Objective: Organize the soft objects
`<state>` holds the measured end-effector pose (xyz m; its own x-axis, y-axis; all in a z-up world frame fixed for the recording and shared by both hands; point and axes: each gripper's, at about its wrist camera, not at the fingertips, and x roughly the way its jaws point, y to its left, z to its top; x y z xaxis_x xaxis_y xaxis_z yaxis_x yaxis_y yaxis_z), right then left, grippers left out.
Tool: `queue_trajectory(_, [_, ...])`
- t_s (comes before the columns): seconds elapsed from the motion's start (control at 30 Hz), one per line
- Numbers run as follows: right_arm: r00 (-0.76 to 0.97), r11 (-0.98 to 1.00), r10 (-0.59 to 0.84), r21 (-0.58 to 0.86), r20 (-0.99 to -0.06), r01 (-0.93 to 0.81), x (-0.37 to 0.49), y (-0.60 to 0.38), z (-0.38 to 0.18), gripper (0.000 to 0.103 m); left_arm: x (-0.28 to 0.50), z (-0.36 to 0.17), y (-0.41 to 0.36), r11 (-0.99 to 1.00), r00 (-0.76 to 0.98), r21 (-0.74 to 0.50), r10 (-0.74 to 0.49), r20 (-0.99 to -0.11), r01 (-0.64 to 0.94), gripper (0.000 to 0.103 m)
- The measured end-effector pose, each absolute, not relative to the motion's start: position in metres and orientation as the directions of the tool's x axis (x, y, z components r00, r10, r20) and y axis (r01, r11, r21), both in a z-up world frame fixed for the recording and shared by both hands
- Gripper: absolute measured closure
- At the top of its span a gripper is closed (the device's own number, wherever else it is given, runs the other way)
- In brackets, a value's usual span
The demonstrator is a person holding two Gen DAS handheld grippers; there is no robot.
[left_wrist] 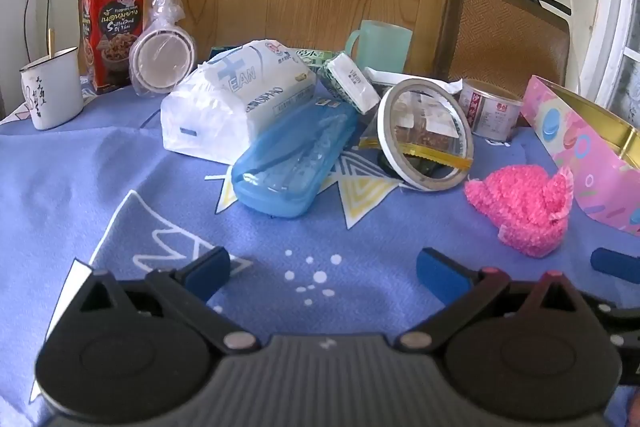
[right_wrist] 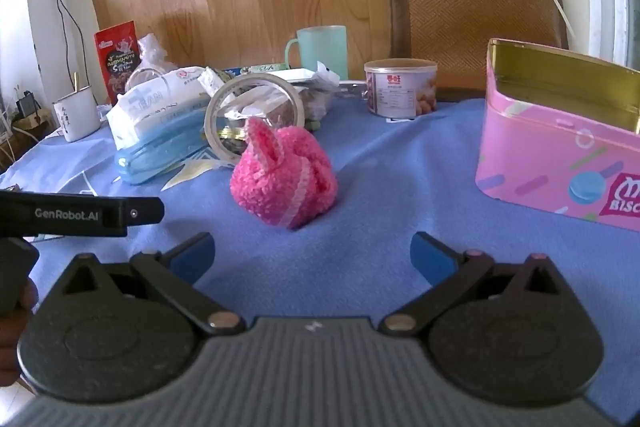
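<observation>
Both our grippers, left gripper [left_wrist: 322, 273] and right gripper [right_wrist: 312, 253], hover with jaws spread wide and nothing between them. We see the pink knitted toy [right_wrist: 282, 181] resting on the blue tablecloth [right_wrist: 380, 163], left of the pink biscuit tin [right_wrist: 556, 155] and just in front of the tape roll [right_wrist: 256, 115].

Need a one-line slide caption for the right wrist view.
Open right hand-held gripper faces a pink knitted toy on the blue tablecloth, open pink biscuit tin at right.
</observation>
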<state>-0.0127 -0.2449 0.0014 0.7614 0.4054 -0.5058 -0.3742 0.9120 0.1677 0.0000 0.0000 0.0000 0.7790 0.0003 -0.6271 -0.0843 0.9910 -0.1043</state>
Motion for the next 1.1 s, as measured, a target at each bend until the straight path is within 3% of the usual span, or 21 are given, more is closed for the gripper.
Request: queue_trajectory(1.1, [0.76,0.911,0.408,0.17,-0.506,-0.376,-0.013,-0.2448,0.0018,0.0,-0.0009,0.0003,-0.0012,0.991,0.78,-0.107,-0.001,-0.626,-0.085,0.0])
